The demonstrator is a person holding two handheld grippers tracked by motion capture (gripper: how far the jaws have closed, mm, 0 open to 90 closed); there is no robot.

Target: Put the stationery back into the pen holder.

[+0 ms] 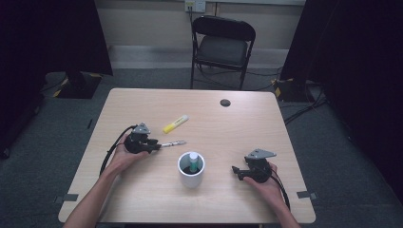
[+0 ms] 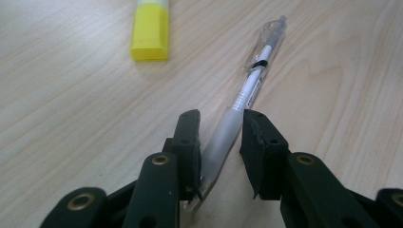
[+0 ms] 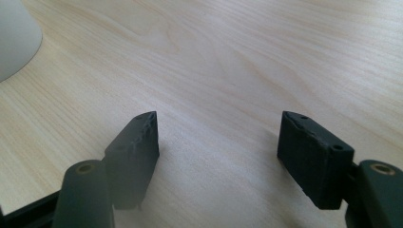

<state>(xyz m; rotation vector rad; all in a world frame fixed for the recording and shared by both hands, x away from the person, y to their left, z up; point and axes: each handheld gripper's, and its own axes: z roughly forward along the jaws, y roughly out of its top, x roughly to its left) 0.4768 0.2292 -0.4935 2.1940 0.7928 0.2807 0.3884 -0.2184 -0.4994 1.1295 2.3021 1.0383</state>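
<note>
clear plastic and a frosted rubber grip: that is the pen lying flat on the wooden table, its grip end sitting between the jaws of the left gripper. the right-hand jaw touches the grip, the other stands a sliver off it, so the jaws are closing around the pen but do not look clamped yet. the pen's far end points away past the fingertips, and the yellow highlighter lies beyond and to the left of them, apart from the pen. the right gripper rests with jaws spread wide over bare wood, holding nothing, with the white cup off to its left (a green-and-white marker already stands in it). to do this well, i would squeeze squarely on the rubber grip, since the pen runs at a slant between the jaws and could twist, then lift level before tipping it toward the cup.
</note>
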